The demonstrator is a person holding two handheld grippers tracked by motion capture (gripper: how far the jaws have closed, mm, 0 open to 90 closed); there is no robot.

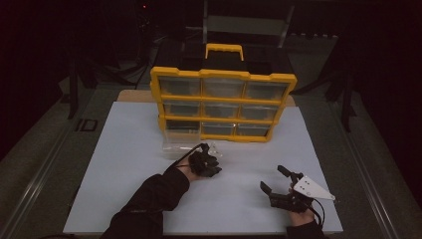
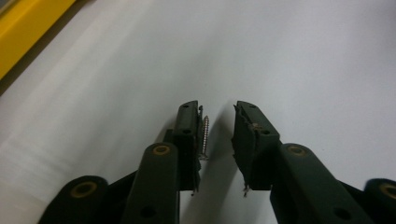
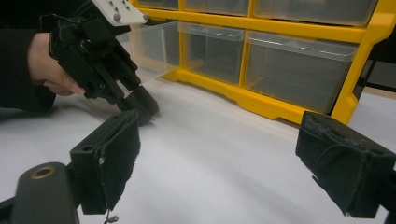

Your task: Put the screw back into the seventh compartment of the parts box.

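a yellow plastic organizer (image 1: pixel 223 104) with a yellow carry handle on top stands upright near the far side of a matte white bench (image 1: pixel 149 209). its frame holds a grid of clear, boxy plastic drawers, three across and three down; whether anything lies in them cannot be told. one clear drawer (image 1: pixel 186 143) is out of the bottom-left slot and sits on the bench just in front of the organizer, beside the left gripper (image 1: pixel 213 162); in the right gripper view its clear wall (image 3: pixel 148 49) shows behind that gripper (image 3: pixel 140 105).

in the left gripper view the left gripper's (image 2: pixel 218 133) black fingers are parted, with a narrow gap between them. a small silver screw (image 2: pixel 205 137) – threaded, pointed tip away from the camera – lies against the inner face of the left-hand finger (image 2: pixel 187 135); the other finger does not touch it. whether it rests on the bench or clings to the finger cannot be told. this gripper points at plain white bench, with a yellow edge of the organizer (image 2: pixel 28 32) at the upper left.

the right gripper (image 1: pixel 272 179), carrying a grey three-cornered plate, hovers low over the near right part of the bench, well apart from the left one. its fingers are spread wide with nothing between them – their rough black pads (image 3: pixel 116 163) look frayed at the edges.

no readable writing shows anywhere.
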